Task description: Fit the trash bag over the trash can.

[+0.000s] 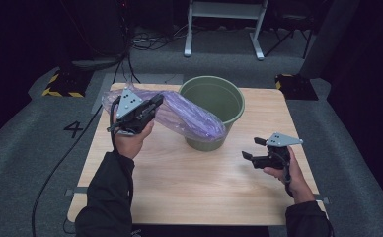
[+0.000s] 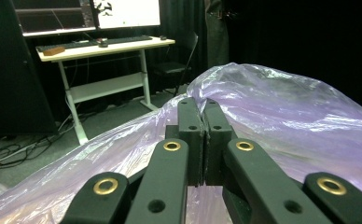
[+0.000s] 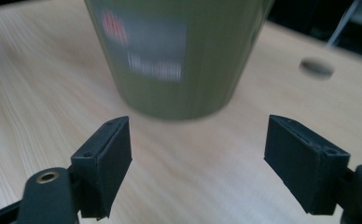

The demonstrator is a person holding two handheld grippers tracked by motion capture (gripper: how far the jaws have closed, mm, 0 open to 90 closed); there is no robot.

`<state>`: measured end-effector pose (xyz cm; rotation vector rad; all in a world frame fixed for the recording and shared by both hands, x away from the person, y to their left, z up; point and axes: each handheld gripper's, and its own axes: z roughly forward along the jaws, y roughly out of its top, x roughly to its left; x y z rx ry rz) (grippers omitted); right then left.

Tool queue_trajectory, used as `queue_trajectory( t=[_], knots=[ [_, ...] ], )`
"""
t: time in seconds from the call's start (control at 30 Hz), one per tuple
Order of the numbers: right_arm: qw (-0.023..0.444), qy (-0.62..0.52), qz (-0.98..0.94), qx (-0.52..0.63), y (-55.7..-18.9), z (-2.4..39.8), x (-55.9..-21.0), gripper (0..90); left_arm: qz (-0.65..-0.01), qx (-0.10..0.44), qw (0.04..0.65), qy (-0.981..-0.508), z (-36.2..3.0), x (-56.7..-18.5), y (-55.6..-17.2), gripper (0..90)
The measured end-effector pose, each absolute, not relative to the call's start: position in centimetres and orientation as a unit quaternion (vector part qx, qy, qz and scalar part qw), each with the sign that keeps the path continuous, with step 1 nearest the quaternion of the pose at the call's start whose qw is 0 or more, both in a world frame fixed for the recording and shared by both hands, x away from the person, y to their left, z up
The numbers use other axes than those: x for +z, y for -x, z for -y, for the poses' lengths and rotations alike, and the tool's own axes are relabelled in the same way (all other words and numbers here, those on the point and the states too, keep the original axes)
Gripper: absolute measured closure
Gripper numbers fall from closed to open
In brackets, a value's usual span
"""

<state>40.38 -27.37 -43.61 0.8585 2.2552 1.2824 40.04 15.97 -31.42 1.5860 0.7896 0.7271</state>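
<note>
My left gripper (image 1: pixel 152 104), jaws closed on the purple bag (image 1: pixel 189 118), is near the tabletop's far left corner; the bag stretches right onto the green bucket (image 1: pixel 214 106), probably its rim. My right gripper (image 1: pixel 252 148) is open, empty.

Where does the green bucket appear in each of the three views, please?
High view: green bucket stands at the table's far centre, the purple plastic bag draped over its left rim.
Left gripper view: hidden behind the bag.
Right gripper view: top centre, beyond the open fingers.
Shared landmark: the wooden table.
</note>
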Motion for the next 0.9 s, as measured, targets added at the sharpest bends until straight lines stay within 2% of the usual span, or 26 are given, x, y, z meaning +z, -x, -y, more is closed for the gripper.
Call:
queue_trajectory(
  t=[0.23,0.4,0.63,0.67,0.83,0.9],
  knots=[
    [0.226,-0.257,-0.792,0.506,-39.3,26.0,-37.0,23.0,-0.347,0.319,0.573,-0.670,-15.1,-30.3,-41.1,88.5],
    [0.229,-0.228,-0.791,0.520,-38.7,24.1,-34.8,23.0,-0.350,0.326,0.573,-0.665,-14.7,-29.3,-41.4,88.6],
    [0.230,-0.197,-0.779,0.549,-38.2,20.9,-32.9,27.5,-0.350,0.329,0.571,-0.666,-14.1,-28.9,-41.6,88.6],
    [0.229,-0.195,-0.781,0.547,-38.3,20.2,-32.8,29.0,-0.350,0.330,0.570,-0.667,-14.0,-28.9,-41.5,88.6],
    [0.238,-0.197,-0.785,0.537,-39.5,18.6,-32.6,54.7,-0.341,0.328,0.574,-0.668,-13.8,-28.8,-41.4,88.6],
    [0.233,-0.202,-0.787,0.535,-40.2,18.4,-32.7,58.9,-0.340,0.328,0.573,-0.670,-13.7,-28.8,-41.3,88.5]
  ],
)
